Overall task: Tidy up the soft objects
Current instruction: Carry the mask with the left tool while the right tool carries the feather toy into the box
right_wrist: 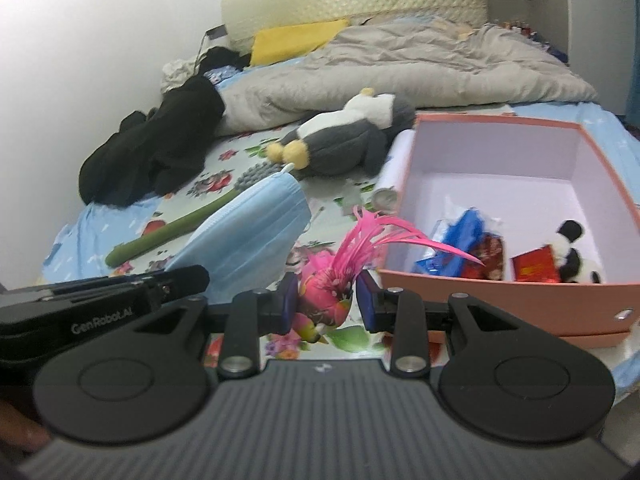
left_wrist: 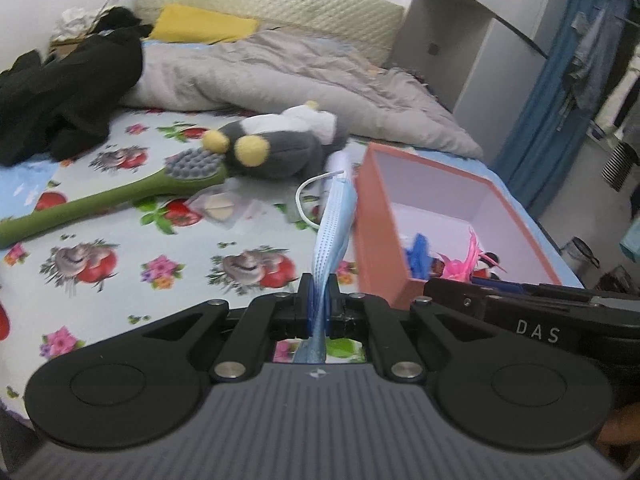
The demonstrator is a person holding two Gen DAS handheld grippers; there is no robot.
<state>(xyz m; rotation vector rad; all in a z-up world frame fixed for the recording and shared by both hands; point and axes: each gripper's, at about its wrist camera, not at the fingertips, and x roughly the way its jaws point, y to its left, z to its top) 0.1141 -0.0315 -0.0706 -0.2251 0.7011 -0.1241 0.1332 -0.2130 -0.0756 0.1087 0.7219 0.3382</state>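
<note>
My left gripper (left_wrist: 319, 300) is shut on a light blue face mask (left_wrist: 334, 228), which hangs above the flowered bed sheet just left of the pink box (left_wrist: 400, 184). In the right wrist view the same mask (right_wrist: 248, 240) shows at the left, held by the other gripper. My right gripper (right_wrist: 326, 300) is shut on a small pink stuffed bird with long pink feathers (right_wrist: 326, 284), raised in front of the pink box (right_wrist: 500, 296). Inside the box lie a small panda toy (right_wrist: 574, 254), blue and red packets. A grey and white plush penguin (right_wrist: 344, 140) lies on the bed behind.
A green long-handled brush (left_wrist: 104, 200) lies on the sheet (left_wrist: 120, 288) at left. Black clothing (left_wrist: 60, 92) is heaped at the far left, a grey quilt (left_wrist: 280, 76) and a yellow pillow (left_wrist: 200, 24) beyond. A white rolled item (right_wrist: 394, 168) lies by the box's left wall.
</note>
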